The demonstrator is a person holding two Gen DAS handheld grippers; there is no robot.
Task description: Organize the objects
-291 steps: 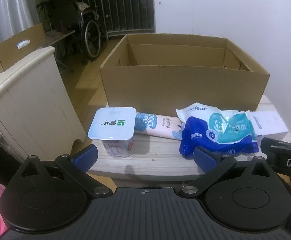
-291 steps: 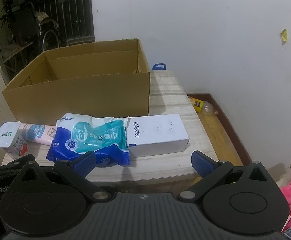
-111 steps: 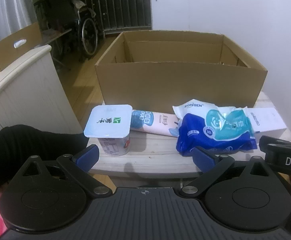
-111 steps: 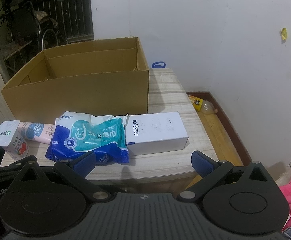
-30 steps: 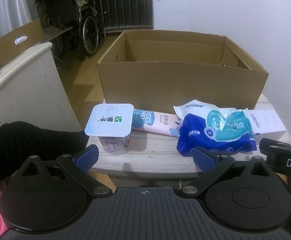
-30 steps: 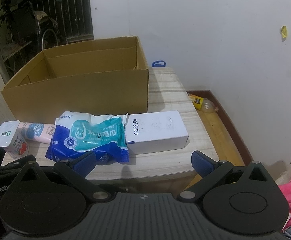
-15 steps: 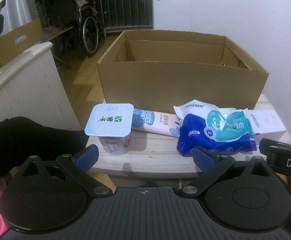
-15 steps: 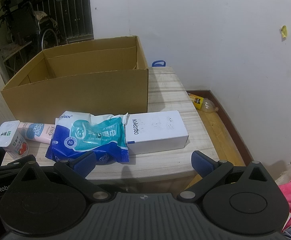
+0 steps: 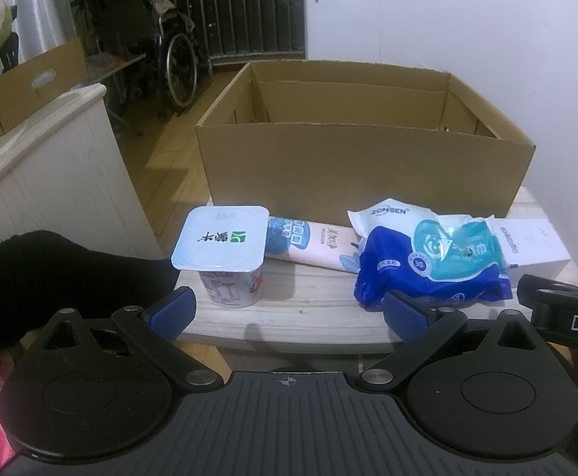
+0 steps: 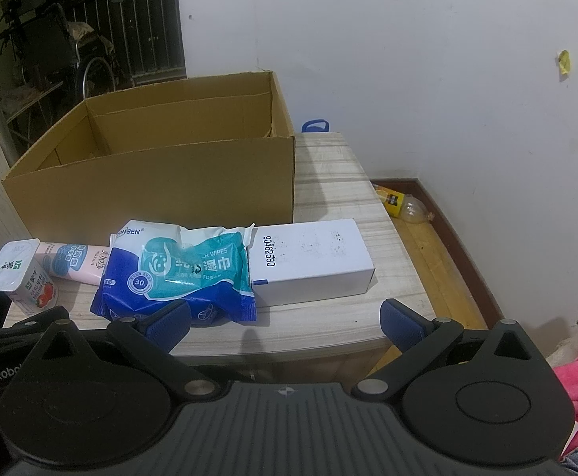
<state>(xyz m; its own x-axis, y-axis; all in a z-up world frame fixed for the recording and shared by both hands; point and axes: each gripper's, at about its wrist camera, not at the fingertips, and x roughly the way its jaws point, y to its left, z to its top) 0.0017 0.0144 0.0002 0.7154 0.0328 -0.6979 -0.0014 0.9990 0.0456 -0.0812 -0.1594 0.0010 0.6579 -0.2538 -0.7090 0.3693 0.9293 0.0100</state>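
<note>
An open cardboard box [image 9: 360, 162] [image 10: 162, 182] stands at the back of a small wooden table [image 9: 308, 309] [image 10: 328, 182]. In front of it, left to right, lie a yogurt cup [image 9: 225, 254] [image 10: 21, 277], a pink tube [image 9: 308, 240] [image 10: 74, 261], a blue wet-wipes pack [image 9: 431, 261] [image 10: 181, 273] and a white carton [image 9: 534, 244] [image 10: 312, 261]. My left gripper [image 9: 289, 309] is open and empty at the table's front edge, facing the cup and wipes. My right gripper [image 10: 285, 317] is open and empty in front of the wipes and carton.
A white cabinet [image 9: 47, 174] with another cardboard box [image 9: 23, 91] stands to the left. A wheelchair [image 9: 162, 59] is at the back. A white wall [image 10: 447, 79] is right of the table, with a plastic bottle [image 10: 408, 206] on the floor. A dark sleeve [image 9: 50, 273] is at the left.
Almost nothing has moved; both grippers stay open at the table's front edge with only slight camera drift.
</note>
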